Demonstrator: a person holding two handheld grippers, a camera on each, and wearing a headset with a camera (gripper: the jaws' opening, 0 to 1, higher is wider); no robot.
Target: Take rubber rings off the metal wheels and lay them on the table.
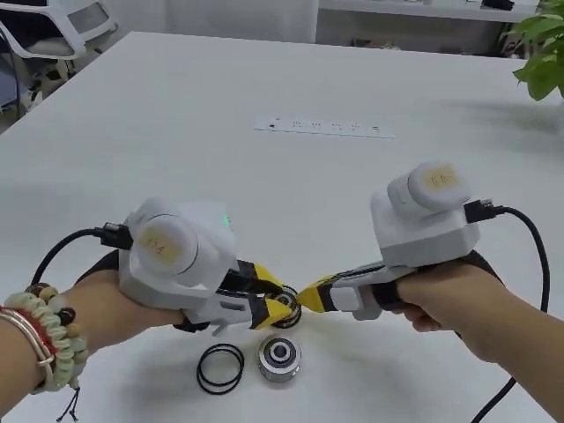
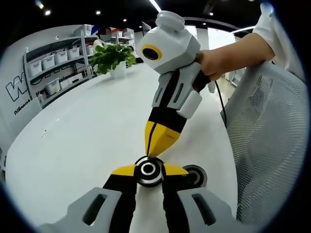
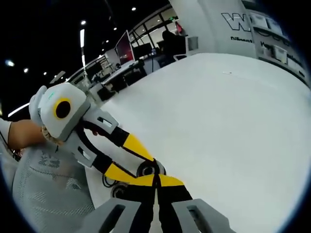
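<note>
My left gripper (image 1: 278, 308) is shut on a small metal wheel (image 1: 286, 307), held just above the table. In the left gripper view, the wheel (image 2: 148, 171) sits between the yellow fingertips, with a black rubber ring (image 2: 138, 161) around its rim. My right gripper (image 1: 305, 294) comes in from the right, its tips pressed together on that ring at the wheel's edge. The right gripper (image 2: 155, 154) meets the top of the wheel in the left gripper view. In the right gripper view, the right gripper (image 3: 156, 180) is shut just in front of the wheel (image 3: 148, 169).
A second metal wheel (image 1: 279, 357) lies on the white table (image 1: 264, 79) near the front edge, with loose black rubber rings (image 1: 220, 367) just to its left. A power strip (image 1: 322, 128) lies farther back. A plant (image 1: 539, 53) stands at the far right.
</note>
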